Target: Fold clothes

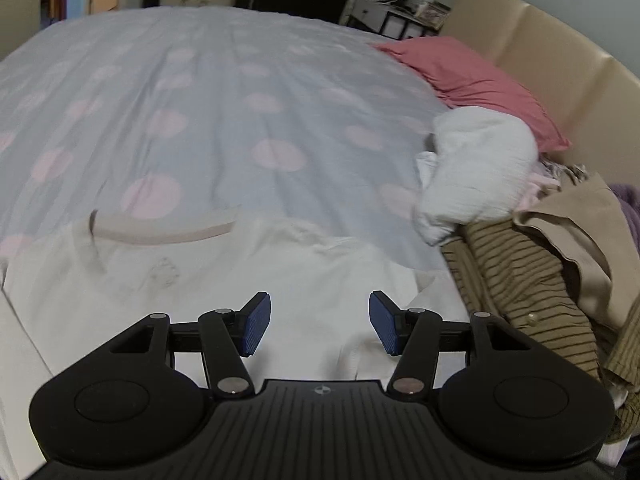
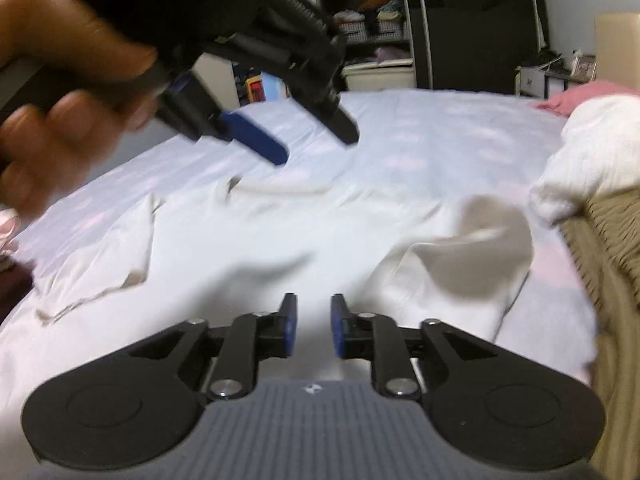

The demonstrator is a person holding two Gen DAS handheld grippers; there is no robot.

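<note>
- My left tool hangs above the white shirt, its blue pads spread wide with nothing between them.
- From the right wrist view the same left tool shows up high at the left, blurred, with my hand wrapped round its handle; its pads are apart there too.
- My right tool sits low over the shirt. Its pads stand close with a narrow gap between them, and I see no cloth in that gap.
- The shirt lies spread flat on the bed, at its near edge, collar pointing away from me.
- One sleeve runs out to the left; the other sleeve is rumpled and folded back at the right.
- The bed cover is pale blue with pink dots.
- A pile of clothes sits at the right side of the bed: a striped olive shirt, a tan piece on top of it, and a white bundle just behind them.
- The white bundle touches the striped shirt and lies just beside a pink pillow.
- The pillow leans at the beige headboard.
- Beyond the bed stand a dark wardrobe and a cluttered side table.
</note>
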